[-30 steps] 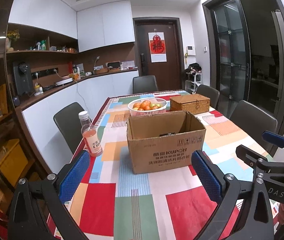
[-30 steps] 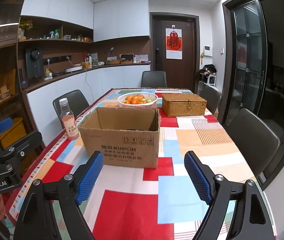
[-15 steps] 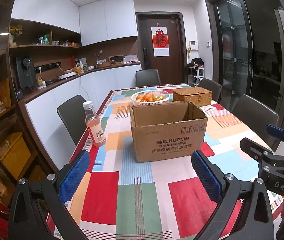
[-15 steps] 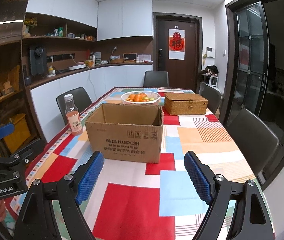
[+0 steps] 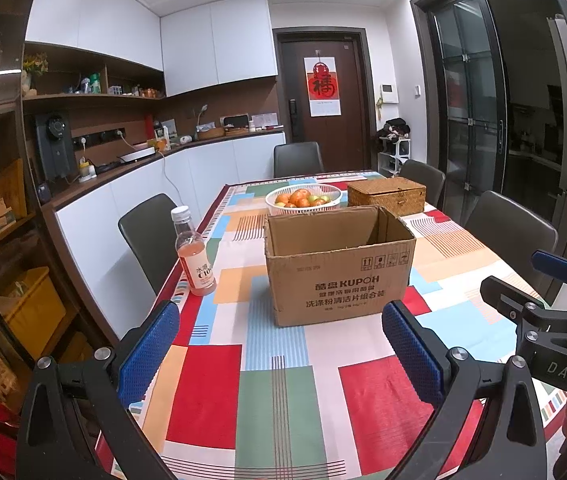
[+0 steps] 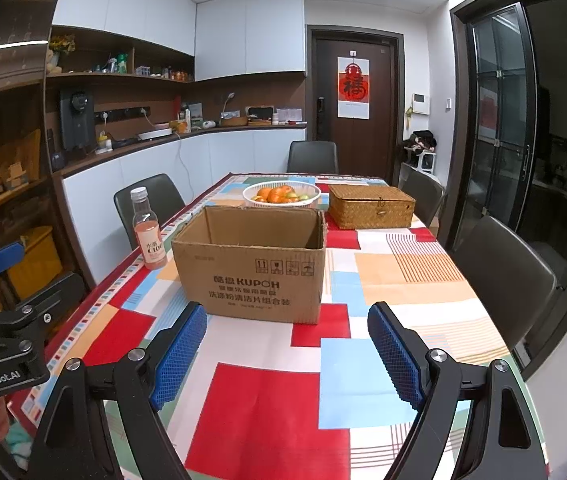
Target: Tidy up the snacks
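Observation:
An open brown cardboard box (image 5: 339,268) stands in the middle of the patchwork tablecloth; it also shows in the right wrist view (image 6: 249,266). Its inside is hidden from here. A bottle of pink drink (image 5: 194,258) stands upright left of the box, also in the right wrist view (image 6: 148,236). My left gripper (image 5: 279,350) is open and empty, held over the near table, short of the box. My right gripper (image 6: 287,354) is open and empty, likewise short of the box. Each gripper shows at the edge of the other's view.
A white basket of oranges and green fruit (image 5: 303,200) and a closed wicker box (image 5: 386,196) stand behind the cardboard box. Dark chairs (image 6: 499,276) line both table sides. A counter and shelves (image 5: 103,160) run along the left wall.
Both grippers have pulled back from the box and lowered, so the box looks farther and its inside no longer shows. Both jaws stayed open.

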Action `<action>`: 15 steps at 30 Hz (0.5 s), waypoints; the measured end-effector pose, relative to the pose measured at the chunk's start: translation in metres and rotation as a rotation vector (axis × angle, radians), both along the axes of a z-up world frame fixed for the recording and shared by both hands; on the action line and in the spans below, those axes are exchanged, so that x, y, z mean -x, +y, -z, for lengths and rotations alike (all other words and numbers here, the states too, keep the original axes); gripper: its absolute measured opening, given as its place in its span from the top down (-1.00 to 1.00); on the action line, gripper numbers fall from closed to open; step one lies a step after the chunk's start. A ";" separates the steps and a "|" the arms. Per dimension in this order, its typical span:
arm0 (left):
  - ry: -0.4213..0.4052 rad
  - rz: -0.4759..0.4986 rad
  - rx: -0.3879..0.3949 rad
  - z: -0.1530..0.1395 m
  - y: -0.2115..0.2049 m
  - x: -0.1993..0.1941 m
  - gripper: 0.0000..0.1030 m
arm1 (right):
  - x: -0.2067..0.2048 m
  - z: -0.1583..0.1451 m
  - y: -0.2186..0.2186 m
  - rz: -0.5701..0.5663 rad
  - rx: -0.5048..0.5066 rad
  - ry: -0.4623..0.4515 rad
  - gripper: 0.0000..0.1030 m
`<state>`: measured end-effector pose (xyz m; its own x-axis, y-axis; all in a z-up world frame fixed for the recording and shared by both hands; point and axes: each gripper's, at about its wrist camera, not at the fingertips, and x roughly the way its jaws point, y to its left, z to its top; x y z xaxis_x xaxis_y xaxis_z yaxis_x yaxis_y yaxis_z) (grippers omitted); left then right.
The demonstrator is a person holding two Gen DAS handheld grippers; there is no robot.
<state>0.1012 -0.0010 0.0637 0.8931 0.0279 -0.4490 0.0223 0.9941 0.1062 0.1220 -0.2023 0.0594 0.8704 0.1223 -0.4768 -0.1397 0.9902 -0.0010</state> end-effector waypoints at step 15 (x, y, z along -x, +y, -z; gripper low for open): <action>0.000 -0.007 0.003 -0.001 0.003 -0.002 -1.00 | -0.002 -0.002 0.000 -0.001 0.005 0.008 -0.62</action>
